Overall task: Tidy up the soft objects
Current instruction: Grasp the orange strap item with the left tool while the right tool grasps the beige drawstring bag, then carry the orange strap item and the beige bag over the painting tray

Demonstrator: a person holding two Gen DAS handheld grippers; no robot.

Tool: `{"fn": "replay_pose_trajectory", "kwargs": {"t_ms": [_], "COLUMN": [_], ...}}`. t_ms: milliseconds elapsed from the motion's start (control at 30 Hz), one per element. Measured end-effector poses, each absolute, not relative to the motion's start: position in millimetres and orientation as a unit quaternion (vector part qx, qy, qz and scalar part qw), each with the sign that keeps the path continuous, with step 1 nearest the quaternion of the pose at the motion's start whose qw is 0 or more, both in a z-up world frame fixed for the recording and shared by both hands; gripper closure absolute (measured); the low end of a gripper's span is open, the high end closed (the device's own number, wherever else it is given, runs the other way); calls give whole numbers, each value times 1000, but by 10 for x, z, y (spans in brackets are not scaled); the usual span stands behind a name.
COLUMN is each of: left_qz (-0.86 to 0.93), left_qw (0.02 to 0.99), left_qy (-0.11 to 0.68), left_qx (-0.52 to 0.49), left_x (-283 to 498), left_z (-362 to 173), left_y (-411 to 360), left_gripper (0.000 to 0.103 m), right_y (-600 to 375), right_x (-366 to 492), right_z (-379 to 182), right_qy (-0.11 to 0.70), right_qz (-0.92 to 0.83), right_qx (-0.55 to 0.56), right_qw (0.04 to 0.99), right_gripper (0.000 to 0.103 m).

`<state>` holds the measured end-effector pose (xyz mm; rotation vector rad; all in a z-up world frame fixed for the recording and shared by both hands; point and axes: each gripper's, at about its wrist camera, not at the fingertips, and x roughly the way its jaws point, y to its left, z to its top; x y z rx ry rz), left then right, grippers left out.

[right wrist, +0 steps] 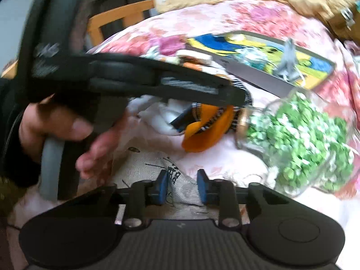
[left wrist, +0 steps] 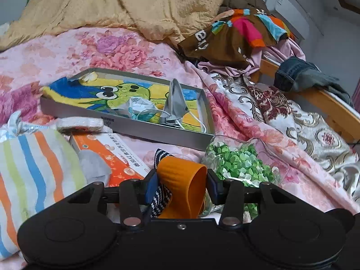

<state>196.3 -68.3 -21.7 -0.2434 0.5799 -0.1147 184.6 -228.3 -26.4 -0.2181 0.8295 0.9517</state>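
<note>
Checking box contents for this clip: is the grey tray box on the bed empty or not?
Not empty. The grey tray box holds a cartoon-print cloth, a grey face mask and a crumpled mask.

brown garment point(left wrist: 225, 42), partial white letters unreadable
</note>
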Motion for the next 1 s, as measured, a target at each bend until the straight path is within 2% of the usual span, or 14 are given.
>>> {"fn": "replay_pose_trajectory", "kwargs": {"t_ms": [200, 433, 633, 1000], "left_qz": [-38, -29, -50, -51], "left_qw": [941, 946, 953, 963], "left_qy": [280, 254, 226, 182], "left_qx": [-188, -202, -196, -193], "left_x": [1939, 1851, 1753, 1670], "left_z": [-179, 10, 232, 651], "left_y": [-526, -503, -505, -509], "left_gripper": [55, 55, 56, 56], "right_y": [-2450, -2477, -2682, -2798], "right_x": [1962, 1891, 1786, 1658], "right_z": [-225, -164, -44, 197], "right_qy": [387, 356, 337, 257], "right_qz": [418, 412, 389, 372], "right_qx": [-60, -47, -25, -4], "right_qw": [820, 837, 857, 892], "right_gripper": [89, 97, 97, 97]}}
